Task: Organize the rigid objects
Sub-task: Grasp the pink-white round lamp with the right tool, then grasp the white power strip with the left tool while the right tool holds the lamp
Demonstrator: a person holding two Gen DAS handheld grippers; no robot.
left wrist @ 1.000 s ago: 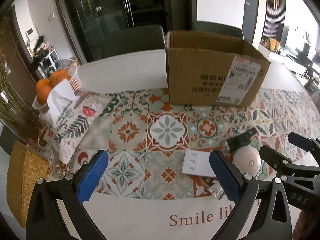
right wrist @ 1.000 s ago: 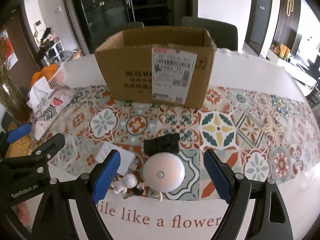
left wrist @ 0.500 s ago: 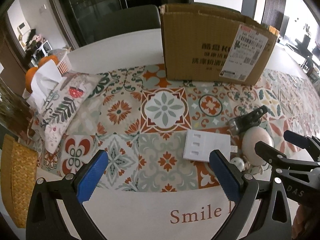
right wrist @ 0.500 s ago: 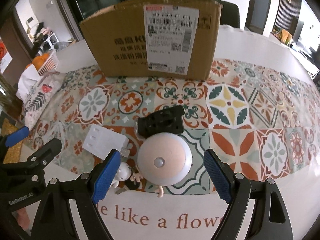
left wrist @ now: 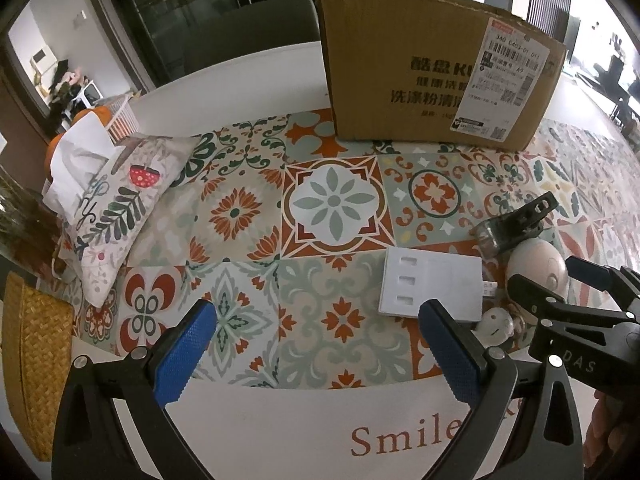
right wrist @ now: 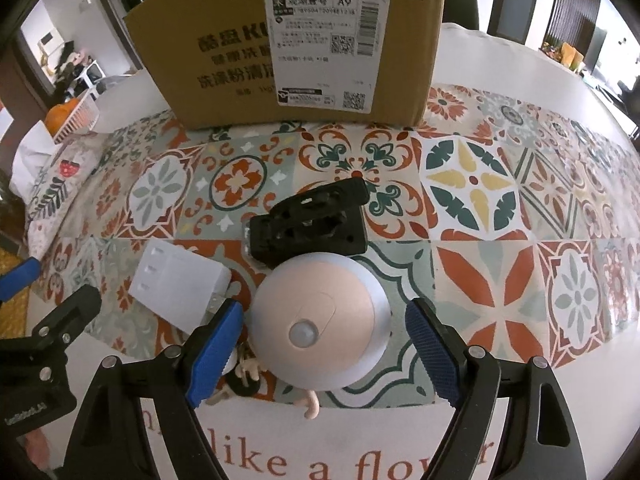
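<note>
Box point(right wrist: 288, 44) interior hidden; both hand-held grippers point(left wrist: 318, 354) point(right wrist: 324, 354) gape, gripping nothing.

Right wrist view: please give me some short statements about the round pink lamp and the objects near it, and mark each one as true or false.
1. The right claw is open, with the round pink lamp between its fingers. True.
2. The black clip lies inside the cardboard box. False: it lies on the patterned cloth, in front of the box and just behind the lamp.
3. The white flat adapter lies to the left of the lamp. True.
4. The left claw is shut on the adapter. False: it is open and holds nothing.
5. A shipping label is on the box. True.
</note>
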